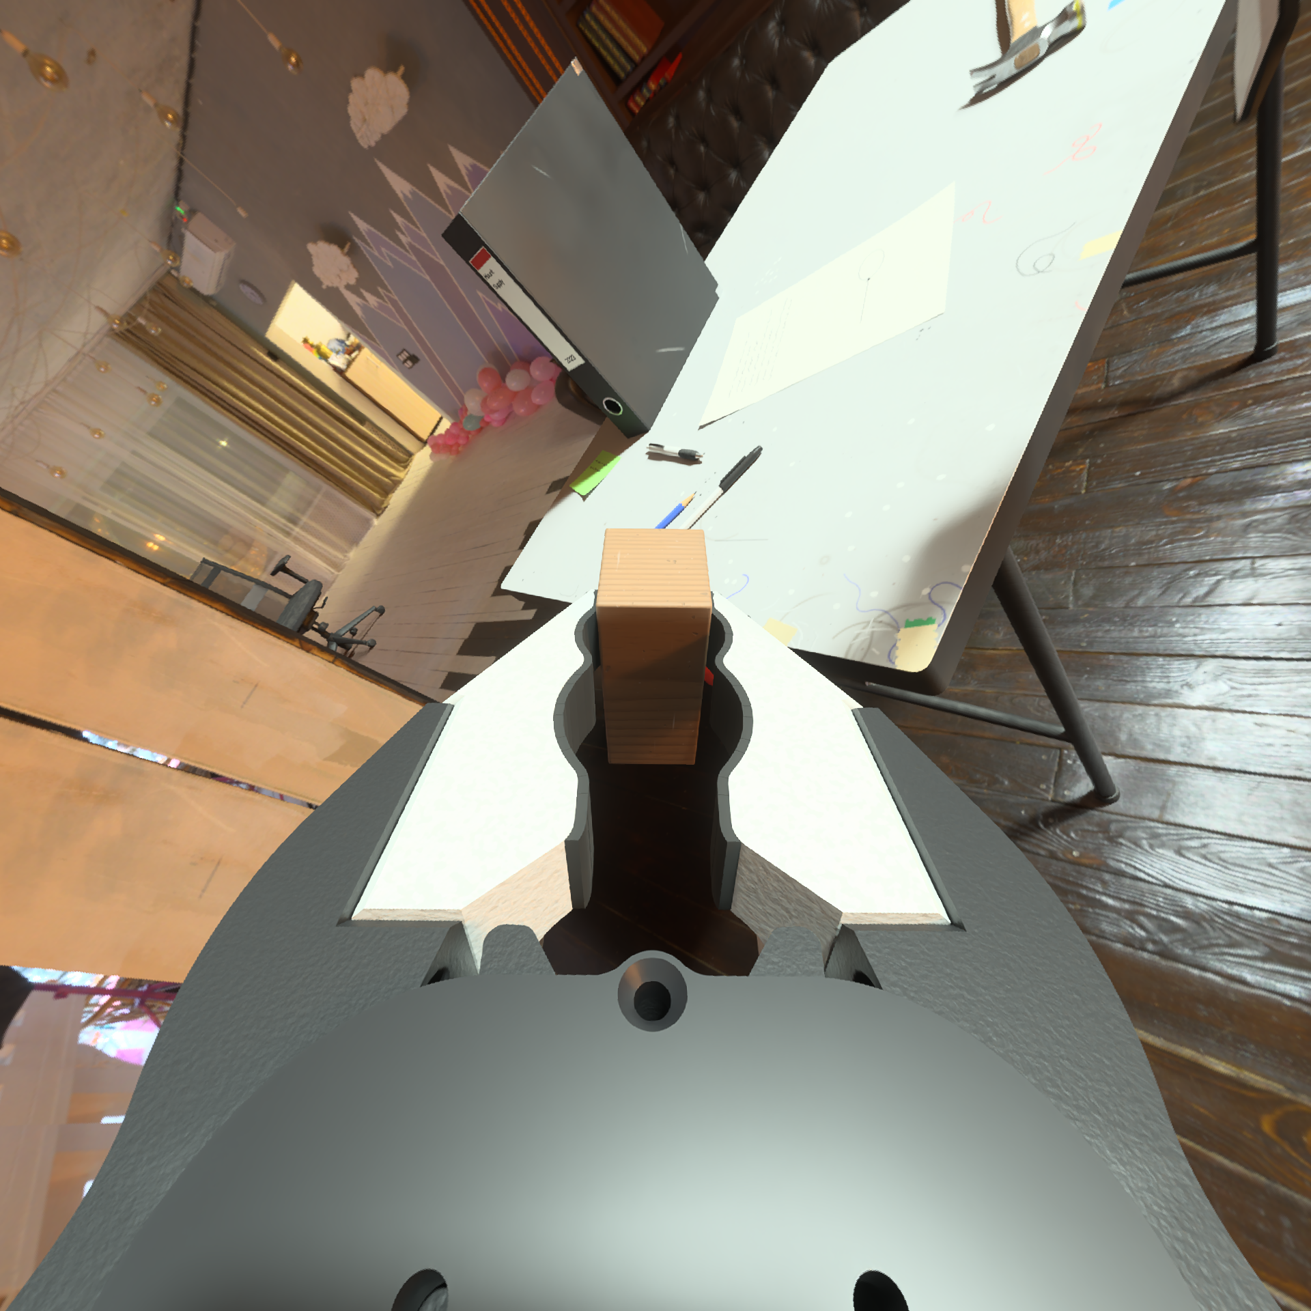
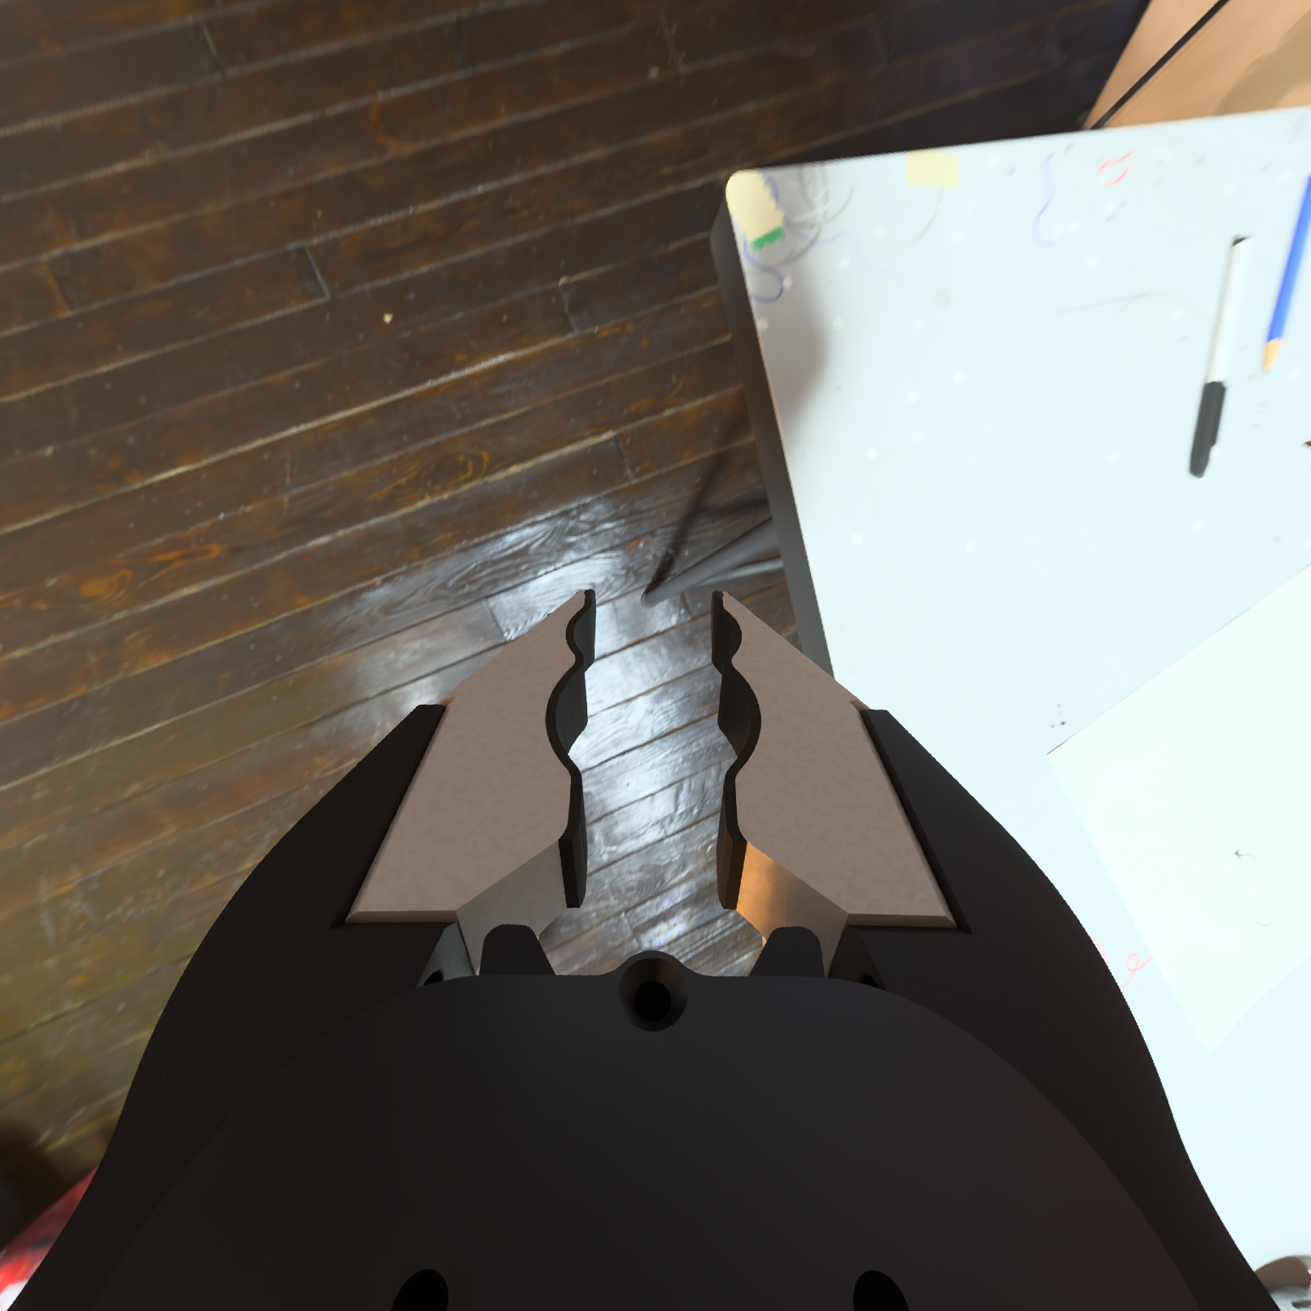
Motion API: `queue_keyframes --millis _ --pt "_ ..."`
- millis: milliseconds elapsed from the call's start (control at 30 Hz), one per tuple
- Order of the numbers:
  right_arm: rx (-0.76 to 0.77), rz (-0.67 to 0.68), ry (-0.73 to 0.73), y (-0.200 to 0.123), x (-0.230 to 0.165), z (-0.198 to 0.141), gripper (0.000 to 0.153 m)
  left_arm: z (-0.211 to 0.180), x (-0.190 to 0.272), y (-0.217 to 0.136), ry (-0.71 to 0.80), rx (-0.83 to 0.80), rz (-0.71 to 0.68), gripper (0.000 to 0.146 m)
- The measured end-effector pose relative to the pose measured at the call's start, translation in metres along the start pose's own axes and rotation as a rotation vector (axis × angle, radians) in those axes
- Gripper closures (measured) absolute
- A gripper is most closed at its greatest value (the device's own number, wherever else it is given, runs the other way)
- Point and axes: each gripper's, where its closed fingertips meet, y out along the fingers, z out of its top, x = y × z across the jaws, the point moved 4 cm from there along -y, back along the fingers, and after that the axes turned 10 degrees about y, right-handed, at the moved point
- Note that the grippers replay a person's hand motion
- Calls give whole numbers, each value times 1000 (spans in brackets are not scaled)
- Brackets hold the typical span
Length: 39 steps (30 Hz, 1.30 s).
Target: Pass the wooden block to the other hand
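Observation:
The wooden block (image 1: 653,638) is a light tan rectangular piece held between the fingers of my left gripper (image 1: 653,603). The left gripper is shut on it, and the block sticks out past the fingertips, in the air off the table's near corner. My right gripper (image 2: 653,599) is open and empty. It points down at the dark wooden floor beside the table's corner. The block does not show in the right wrist view, and neither gripper shows in the other's view.
A white table (image 1: 922,440) carries a grey binder (image 1: 589,255), a sheet of paper (image 1: 837,312), markers (image 1: 731,475), a blue pencil (image 1: 674,511) and a hammer (image 1: 1029,50). The right wrist view shows the table's corner (image 2: 922,426), a marker (image 2: 1217,362) and the blue pencil (image 2: 1287,284). Dark plank floor (image 2: 319,355) lies below.

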Motion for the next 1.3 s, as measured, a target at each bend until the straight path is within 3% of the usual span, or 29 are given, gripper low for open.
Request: queue_keyframes --millis 200,467,533,667,800,967,1133,1200,1300 --pt "228 -81 -57 -21 -7 28 115 0 6 5 27 -13 -15 119" --pt "944 8 -72 -32 -27 144 111 11 11 3 79 72 -26 119" --pt "1059 7 -67 -25 -28 171 111 10 10 2 82 73 -16 119" --pt "1134 -168 -189 -1 -31 217 92 5 3 -1 93 57 16 119" --pt "1061 -264 -413 28 -49 255 81 11 2 -6 127 100 27 119" --pt "1004 -91 -569 28 -76 277 86 22 15 -10 193 176 -58 119" --pt "1011 4 -597 26 -78 262 93 31 23 -12 244 183 -60 119" --pt "1036 67 -467 23 -68 263 98 34 25 -12 311 166 -22 119" --pt "1108 460 -163 14 -56 265 82 43 29 -17 394 204 27 119"
